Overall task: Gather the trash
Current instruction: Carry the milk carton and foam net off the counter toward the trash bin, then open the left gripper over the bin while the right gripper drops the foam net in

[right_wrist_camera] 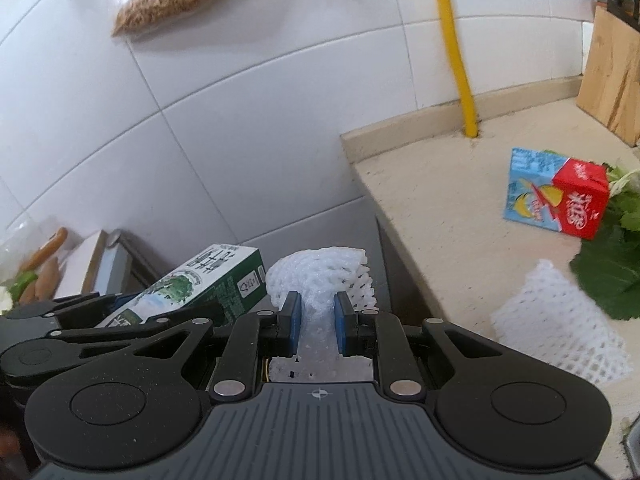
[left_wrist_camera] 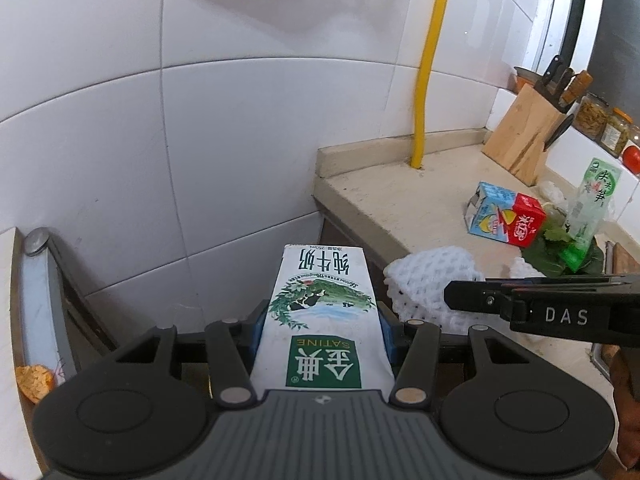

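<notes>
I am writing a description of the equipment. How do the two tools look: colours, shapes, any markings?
Both match. The left tool and right tool have black linkage arms with silver rivets, two round black discs, a ribbed grey centre plate with a small crosshair mark, and blue pads on the fingers. The right tool's side reads "DAS" in white. No cables or sleeves show.

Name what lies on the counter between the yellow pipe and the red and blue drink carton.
Nothing: in both wrist views the counter is bare between the yellow pipe and the red and blue drink carton.
</notes>
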`<state>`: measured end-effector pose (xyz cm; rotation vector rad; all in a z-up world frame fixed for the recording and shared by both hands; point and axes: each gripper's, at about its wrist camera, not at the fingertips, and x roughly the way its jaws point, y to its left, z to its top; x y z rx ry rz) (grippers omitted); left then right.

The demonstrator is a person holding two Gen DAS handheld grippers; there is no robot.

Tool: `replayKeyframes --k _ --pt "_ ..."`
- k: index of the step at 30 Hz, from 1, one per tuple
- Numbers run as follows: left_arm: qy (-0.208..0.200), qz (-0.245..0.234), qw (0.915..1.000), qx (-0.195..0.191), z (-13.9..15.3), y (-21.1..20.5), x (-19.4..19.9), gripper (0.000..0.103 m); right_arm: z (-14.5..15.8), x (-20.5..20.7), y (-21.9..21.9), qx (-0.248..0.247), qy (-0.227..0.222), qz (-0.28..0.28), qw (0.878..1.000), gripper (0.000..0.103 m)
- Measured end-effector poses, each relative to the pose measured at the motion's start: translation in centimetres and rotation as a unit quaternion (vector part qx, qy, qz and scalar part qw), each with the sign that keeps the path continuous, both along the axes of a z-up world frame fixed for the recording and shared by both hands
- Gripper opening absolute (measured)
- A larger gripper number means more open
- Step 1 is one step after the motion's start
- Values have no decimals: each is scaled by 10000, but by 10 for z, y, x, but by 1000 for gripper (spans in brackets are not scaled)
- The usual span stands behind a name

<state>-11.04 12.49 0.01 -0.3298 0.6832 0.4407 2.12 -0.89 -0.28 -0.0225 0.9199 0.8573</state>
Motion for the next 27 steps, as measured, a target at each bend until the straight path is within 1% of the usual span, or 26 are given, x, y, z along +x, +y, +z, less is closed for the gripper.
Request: replayKeyframes --k 19,27 --pt "233 260 9992 -201 -22 33 10 46 -23 7 39 -269 148 246 9992 23" --pt "489 307 9977 -364 -39 47 22 46 -38 15 52 -445 241 289 9983 23"
